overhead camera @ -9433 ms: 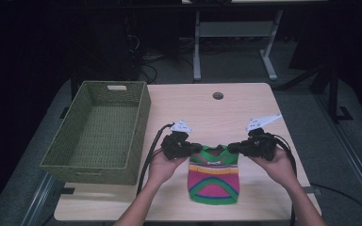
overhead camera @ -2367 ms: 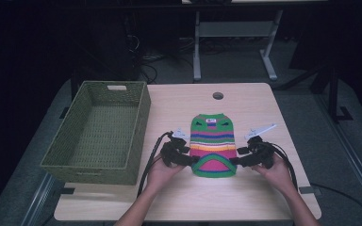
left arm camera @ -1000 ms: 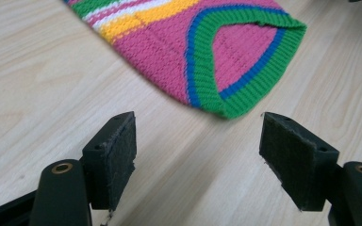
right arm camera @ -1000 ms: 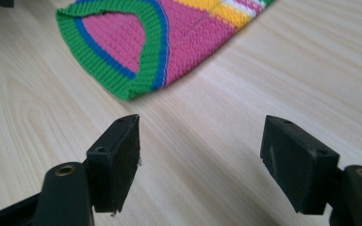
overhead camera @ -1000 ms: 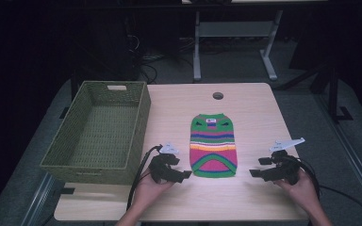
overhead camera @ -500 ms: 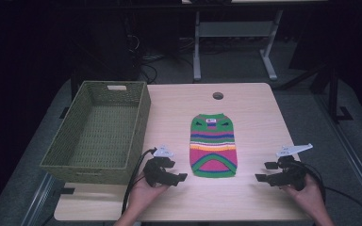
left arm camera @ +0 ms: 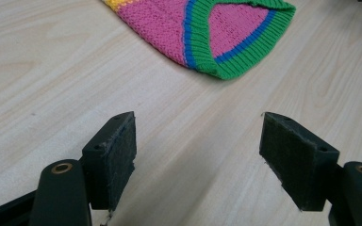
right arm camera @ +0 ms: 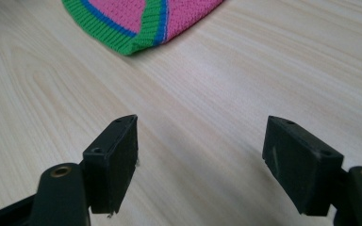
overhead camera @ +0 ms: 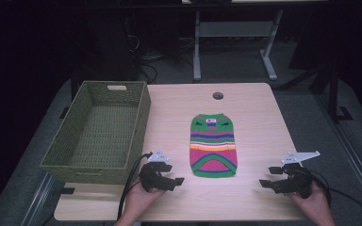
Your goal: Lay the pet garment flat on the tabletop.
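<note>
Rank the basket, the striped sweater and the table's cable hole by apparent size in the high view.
1. Green woven basket, largest.
2. Striped knit sweater, clearly smaller.
3. Cable hole, smallest, though it lies farthest from the camera.

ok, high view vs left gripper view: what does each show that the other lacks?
High view alone: the woven basket at the table's left, the whole striped sweater with its collar and label, the round table hole, the right gripper and both hands. Left gripper view alone: the knit ribbing and the open pink inside of the sweater's hem, close up. Shared: the wooden table, the sweater's hem end, and the left gripper, jaws open over bare wood.
</note>
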The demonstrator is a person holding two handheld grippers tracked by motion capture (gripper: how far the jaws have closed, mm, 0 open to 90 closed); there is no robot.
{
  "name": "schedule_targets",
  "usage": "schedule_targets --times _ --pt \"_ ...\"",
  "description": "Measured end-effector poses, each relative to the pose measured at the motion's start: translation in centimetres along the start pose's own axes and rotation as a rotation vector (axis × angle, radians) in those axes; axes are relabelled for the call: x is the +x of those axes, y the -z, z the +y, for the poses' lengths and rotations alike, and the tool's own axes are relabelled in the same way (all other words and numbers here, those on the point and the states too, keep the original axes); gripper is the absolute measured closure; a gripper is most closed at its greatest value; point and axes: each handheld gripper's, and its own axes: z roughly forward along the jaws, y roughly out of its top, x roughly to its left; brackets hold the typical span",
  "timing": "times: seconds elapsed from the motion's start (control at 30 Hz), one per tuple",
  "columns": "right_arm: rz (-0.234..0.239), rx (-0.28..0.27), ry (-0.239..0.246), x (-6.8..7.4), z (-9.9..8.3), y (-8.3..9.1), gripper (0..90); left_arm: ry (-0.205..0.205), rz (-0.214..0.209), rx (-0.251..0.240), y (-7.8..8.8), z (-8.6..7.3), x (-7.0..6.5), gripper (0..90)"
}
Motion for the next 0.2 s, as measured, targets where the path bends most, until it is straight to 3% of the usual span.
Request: schedule_targets --times 0.07,0.2 --pt "-0.014 -0.002 0.023 0.4 -0.4 0.0 26.7 -0.002 -0.011 0.005 -0.1 -0.3 -0.1 28.4" --pt "-0.017 -0.046 0.02 1.0 -1.5 0.2 26.7 -0.016 -0.011 0.014 0.0 -0.8 -0.4 28.8"
